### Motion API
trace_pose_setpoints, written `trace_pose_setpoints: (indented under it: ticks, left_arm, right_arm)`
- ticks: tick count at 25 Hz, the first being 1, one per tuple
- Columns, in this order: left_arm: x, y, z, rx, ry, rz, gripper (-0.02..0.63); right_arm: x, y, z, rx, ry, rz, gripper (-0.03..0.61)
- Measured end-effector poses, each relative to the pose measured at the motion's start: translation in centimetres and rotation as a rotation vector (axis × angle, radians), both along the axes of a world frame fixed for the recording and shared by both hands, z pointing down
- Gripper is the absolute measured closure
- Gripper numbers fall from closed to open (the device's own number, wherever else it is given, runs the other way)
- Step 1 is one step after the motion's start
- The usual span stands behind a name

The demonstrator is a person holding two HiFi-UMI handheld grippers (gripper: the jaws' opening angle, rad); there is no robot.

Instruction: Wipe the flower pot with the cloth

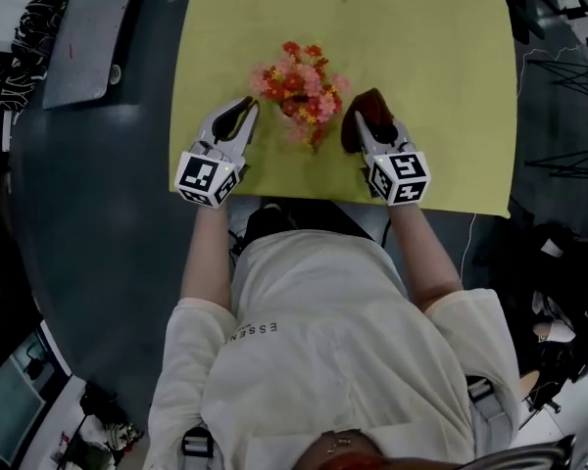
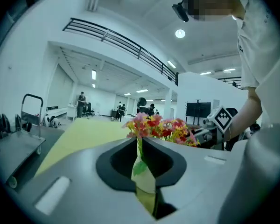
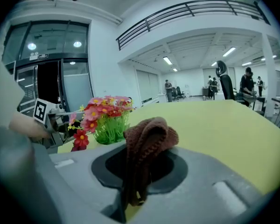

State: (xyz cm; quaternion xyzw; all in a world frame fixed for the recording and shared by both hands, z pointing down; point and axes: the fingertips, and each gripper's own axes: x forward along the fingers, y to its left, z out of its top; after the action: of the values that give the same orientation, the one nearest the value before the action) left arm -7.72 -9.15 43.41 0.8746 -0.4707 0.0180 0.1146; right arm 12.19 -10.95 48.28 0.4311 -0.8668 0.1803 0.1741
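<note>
Right gripper [image 1: 370,130] was clamped on the brown cloth [image 3: 147,134], left gripper [image 1: 243,114] pinched shut beside the flowers [image 1: 302,84]; pot itself hidden under blooms.

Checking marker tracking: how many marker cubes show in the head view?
2. Left cube sits on the left gripper, left of the flowers; right cube on the right gripper, which clamps the brown cloth, right of the flowers. None seems hidden.

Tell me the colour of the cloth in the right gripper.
Dark brown, with a knitted texture; the right gripper view shows the cloth best.
</note>
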Motion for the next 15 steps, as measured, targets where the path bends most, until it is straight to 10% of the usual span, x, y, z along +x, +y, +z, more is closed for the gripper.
trace_pose_setpoints:
  ticks: [9, 15]
  left_arm:
    - [-3.8, 6.3, -5.5, 0.102, 0.124, -0.091, 0.601]
    - [-3.9, 12.8, -7.5, 0.116, 0.04, -0.071, 0.601]
  right_arm:
    - [0.3, 6.3, -2.5, 0.078, 0.047, 0.041, 0.522]
    - [-1.1, 13.0, -5.1, 0.127, 0.032, 0.068, 0.522]
